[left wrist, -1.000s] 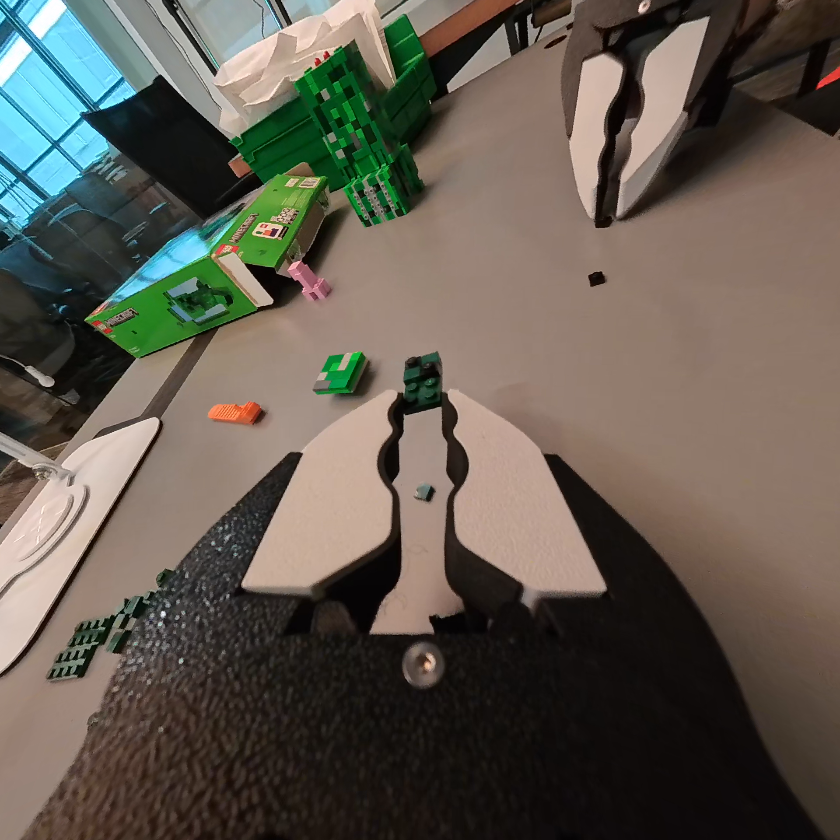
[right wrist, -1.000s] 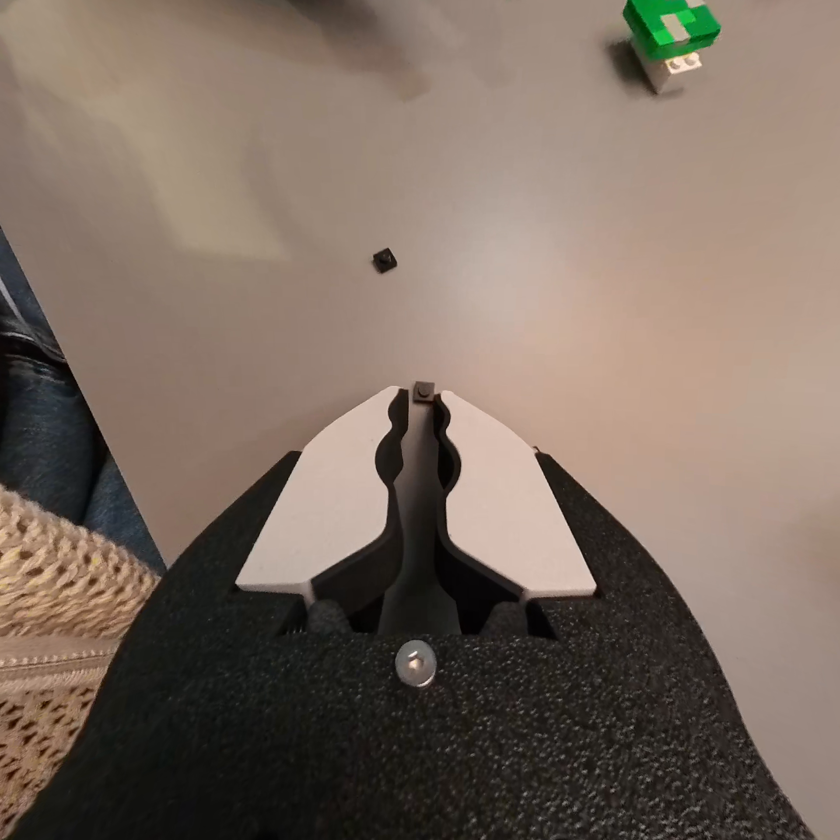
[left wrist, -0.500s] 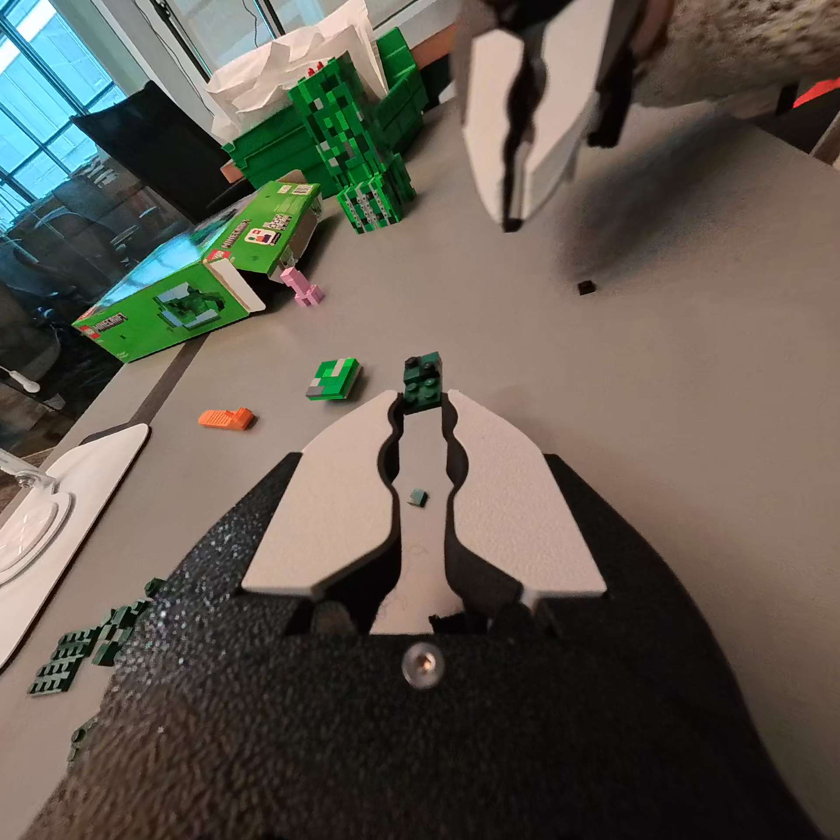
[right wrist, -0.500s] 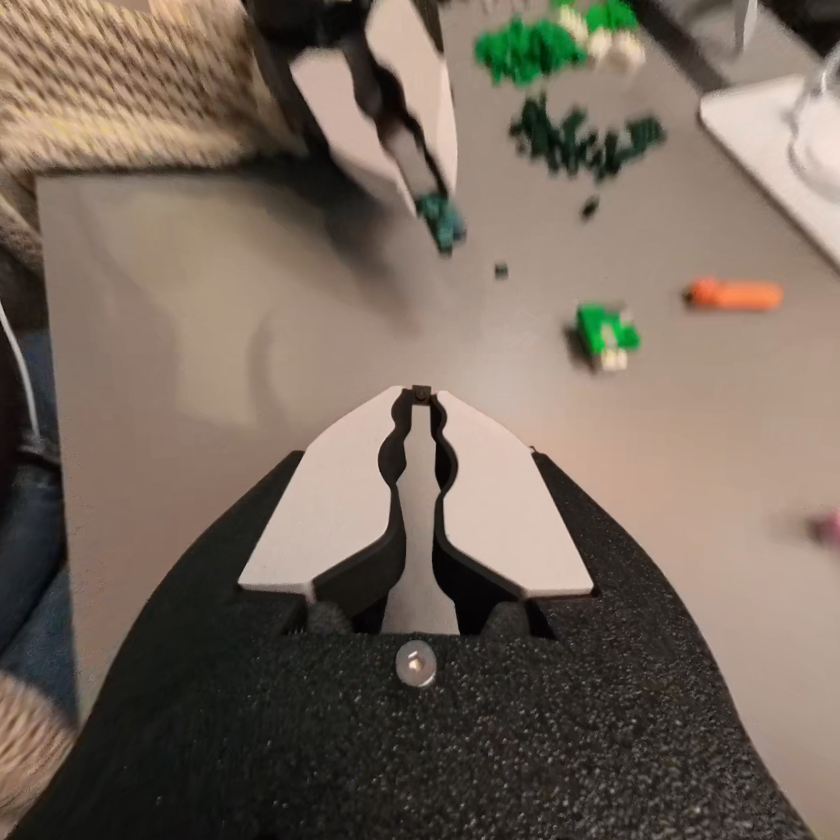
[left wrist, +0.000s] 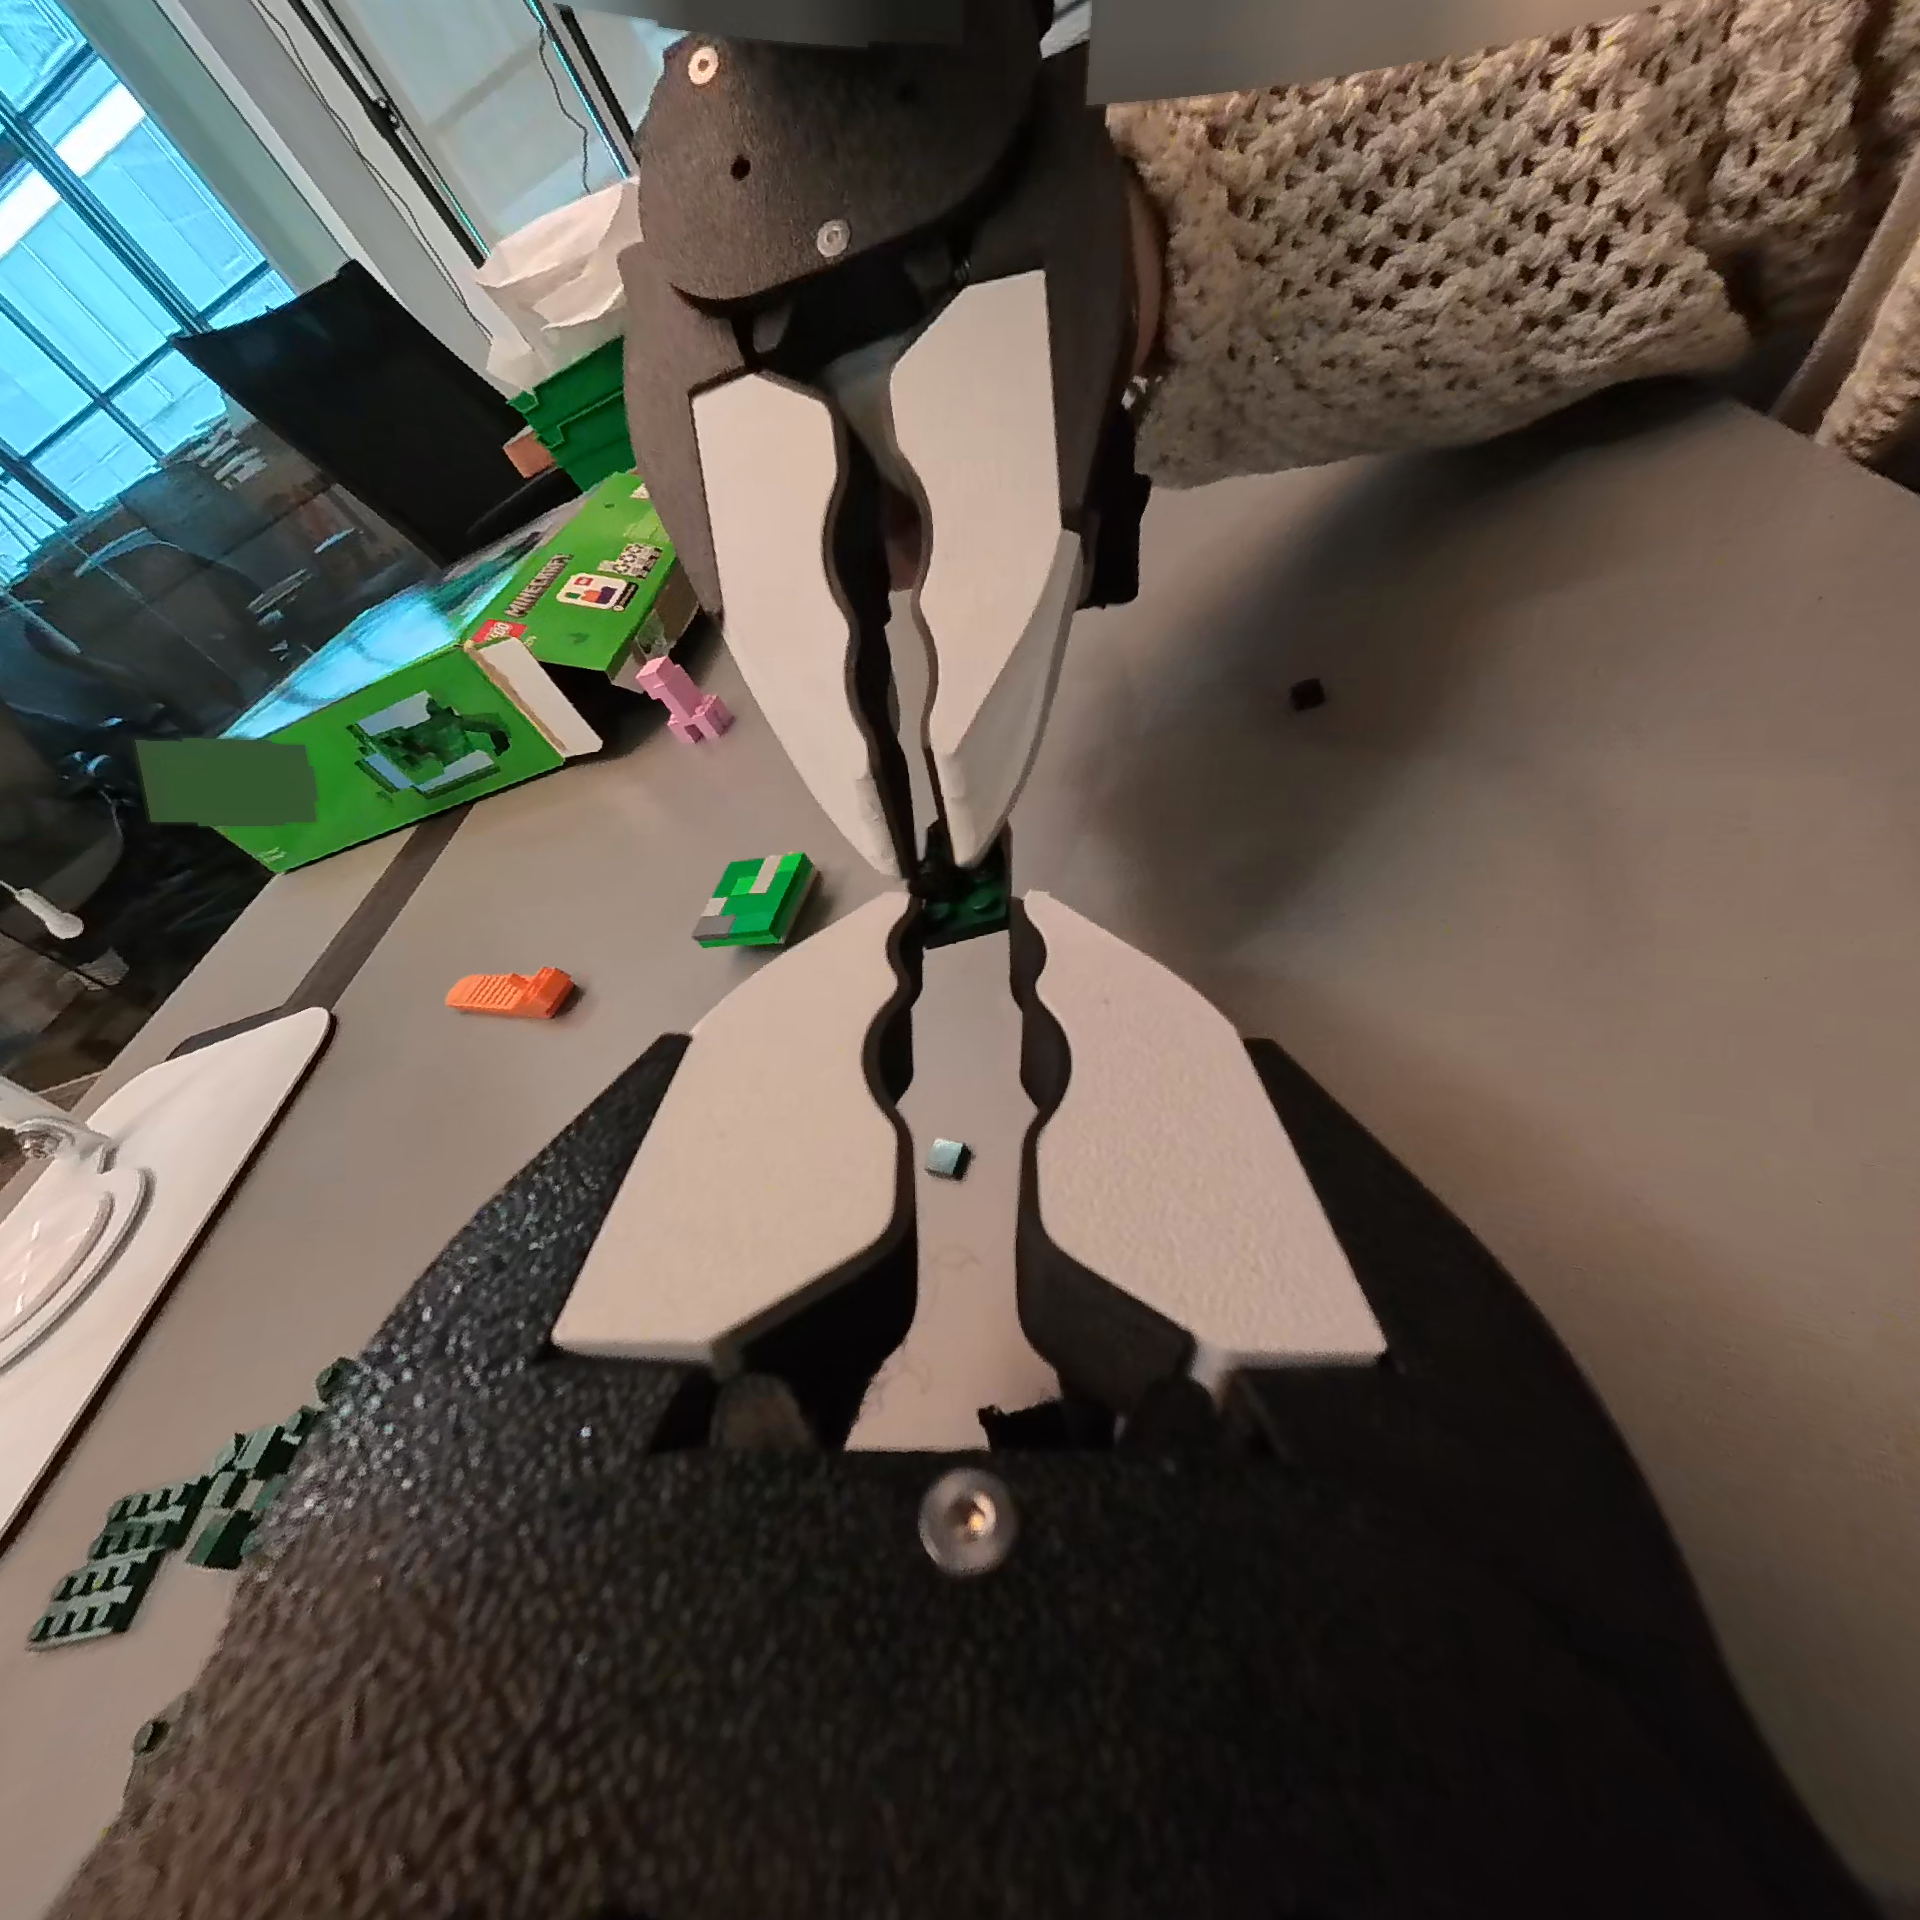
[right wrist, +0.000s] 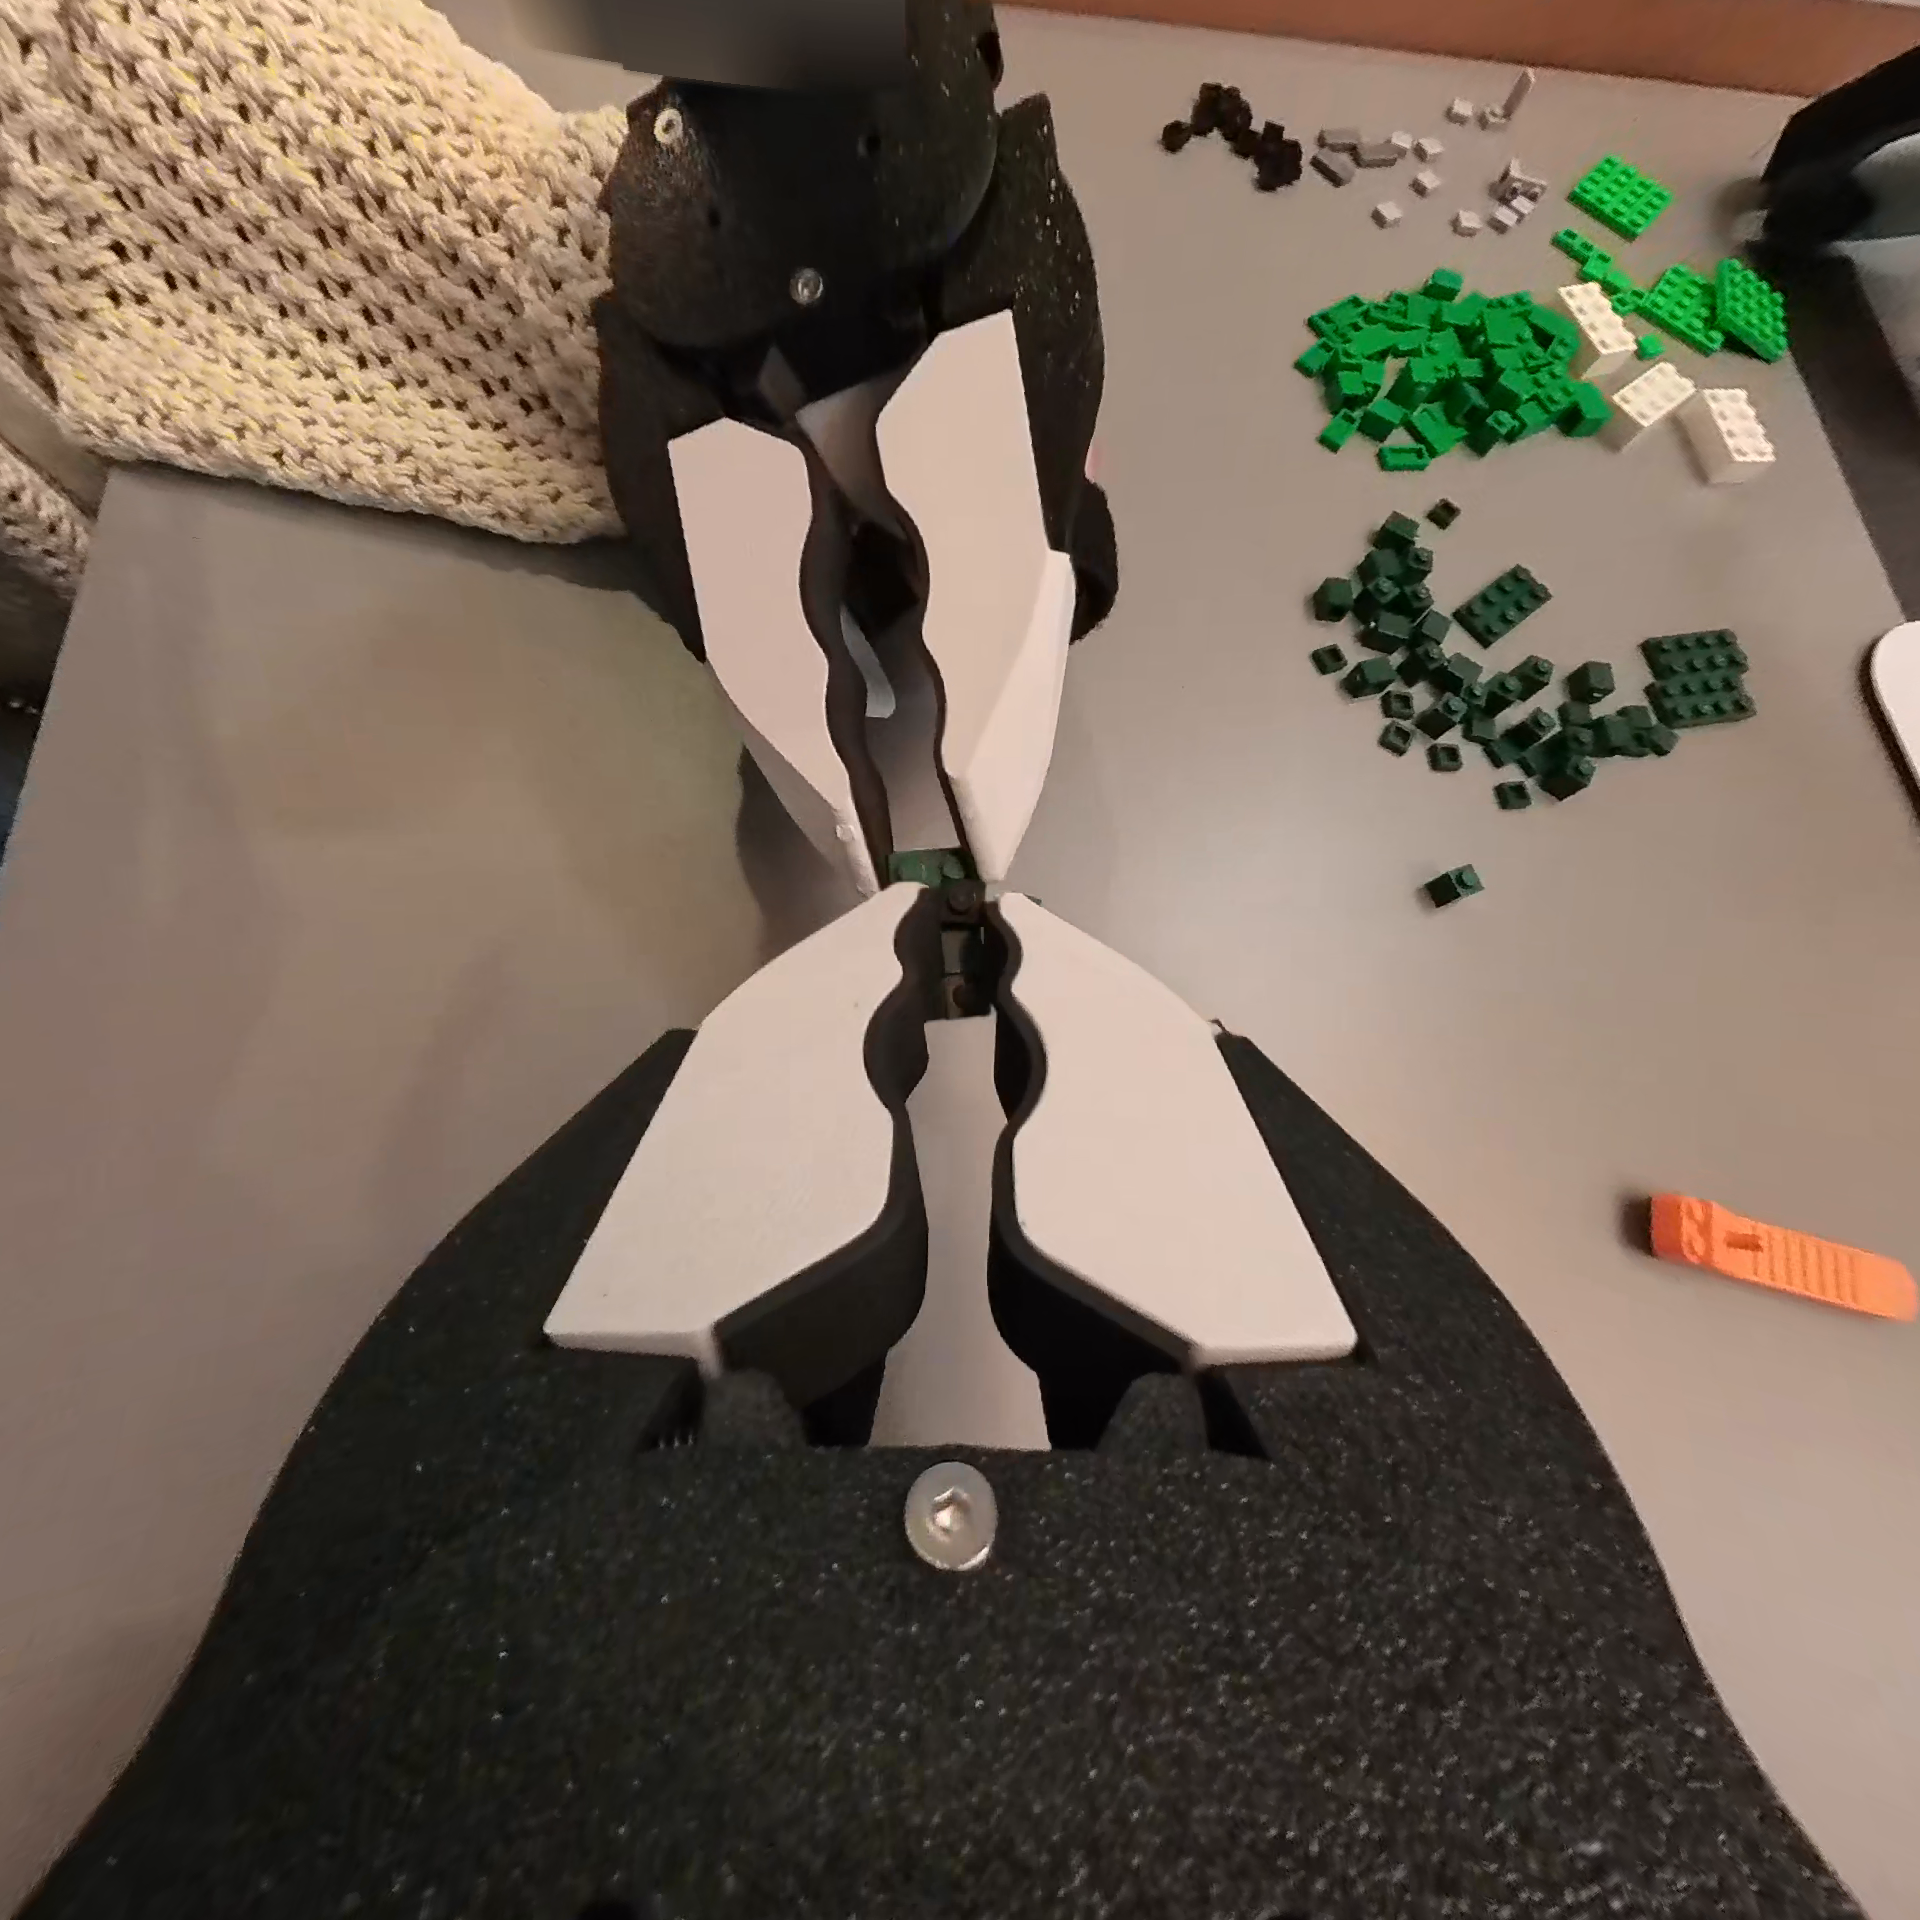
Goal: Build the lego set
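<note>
Left wrist view: the left claw (left wrist: 961, 914), nearly closed, grips the dark green block (left wrist: 971, 906) above the worktop (left wrist: 1455, 935). The right claw (left wrist: 928, 854), closed on a small black piece (right wrist: 961, 902), meets it tip to tip from directly opposite.

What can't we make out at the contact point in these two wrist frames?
- Left wrist view: right gripper tips hide the small black piece's seating on the dark green brick.
- Right wrist view: small black piece sits in shadow between the fingertips; left gripper covers most of the brick.
</note>
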